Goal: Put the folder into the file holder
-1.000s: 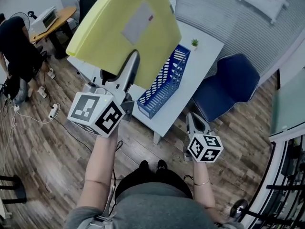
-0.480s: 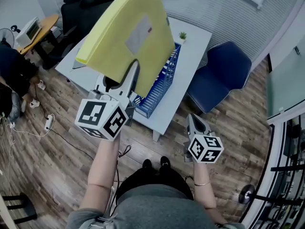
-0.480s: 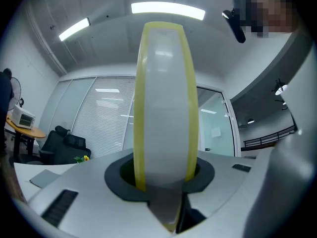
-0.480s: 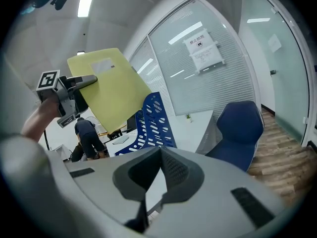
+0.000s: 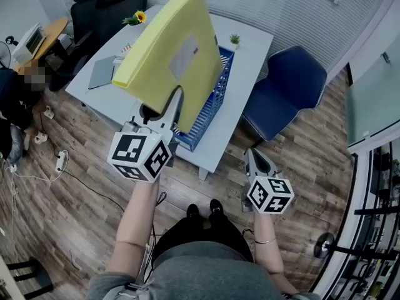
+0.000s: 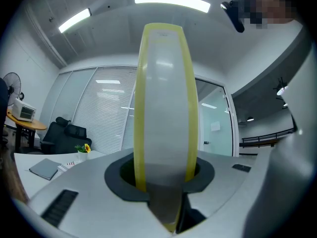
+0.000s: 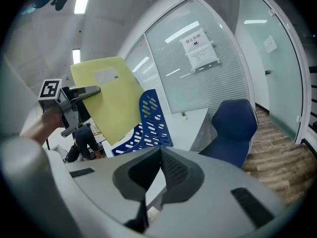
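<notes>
My left gripper [image 5: 175,102] is shut on the lower edge of a thick yellow folder [image 5: 170,55] with a white label. It holds the folder upright in the air, over the near end of the blue perforated file holder [image 5: 212,99] on the white table [image 5: 250,55]. In the left gripper view the folder [image 6: 166,98] rises edge-on from between the jaws of my left gripper [image 6: 166,190]. My right gripper [image 5: 252,154] hangs low at the table's front, shut and empty. Its own view shows the folder [image 7: 106,100], the file holder [image 7: 148,118] and my right gripper [image 7: 159,157].
A blue chair [image 5: 284,89] stands right of the table. On the table are a small green plant [image 5: 234,40], a sunflower [image 5: 137,17] and a grey notebook [image 5: 101,72]. Black chairs [image 5: 106,2] stand behind it. A person [image 5: 15,105] is at the far left.
My left gripper has carried the folder to the right, so it now hangs over the file holder instead of left of it. My right gripper has stayed in place.
</notes>
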Action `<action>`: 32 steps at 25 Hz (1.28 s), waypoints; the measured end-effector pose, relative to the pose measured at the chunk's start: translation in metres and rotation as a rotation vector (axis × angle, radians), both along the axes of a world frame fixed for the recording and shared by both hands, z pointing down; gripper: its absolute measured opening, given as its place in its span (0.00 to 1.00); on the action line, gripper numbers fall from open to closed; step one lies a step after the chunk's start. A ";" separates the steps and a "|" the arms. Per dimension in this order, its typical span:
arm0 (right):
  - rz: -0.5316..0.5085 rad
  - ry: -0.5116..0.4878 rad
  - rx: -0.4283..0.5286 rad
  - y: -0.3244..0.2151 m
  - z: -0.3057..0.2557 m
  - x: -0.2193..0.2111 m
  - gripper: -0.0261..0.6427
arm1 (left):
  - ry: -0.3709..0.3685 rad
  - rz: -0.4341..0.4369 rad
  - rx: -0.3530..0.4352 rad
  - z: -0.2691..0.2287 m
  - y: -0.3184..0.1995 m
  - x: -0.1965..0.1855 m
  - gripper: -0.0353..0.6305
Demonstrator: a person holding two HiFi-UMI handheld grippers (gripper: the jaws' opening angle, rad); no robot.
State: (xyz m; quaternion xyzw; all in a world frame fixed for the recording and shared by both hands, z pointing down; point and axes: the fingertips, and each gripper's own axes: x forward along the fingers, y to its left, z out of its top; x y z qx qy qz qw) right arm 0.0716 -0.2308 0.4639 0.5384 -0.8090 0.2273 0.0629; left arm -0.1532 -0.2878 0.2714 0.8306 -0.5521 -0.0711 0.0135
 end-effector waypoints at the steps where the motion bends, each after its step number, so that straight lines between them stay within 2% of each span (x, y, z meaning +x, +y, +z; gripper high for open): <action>1: 0.005 0.001 -0.004 0.001 0.001 0.001 0.05 | 0.001 0.004 -0.005 0.004 -0.001 0.001 0.27; 11: 0.045 0.011 -0.025 0.005 0.009 0.008 0.05 | -0.028 0.024 -0.041 0.040 -0.014 0.009 0.27; 32: 0.085 0.020 -0.061 0.008 0.018 0.015 0.05 | -0.108 0.039 -0.167 0.107 -0.033 0.024 0.27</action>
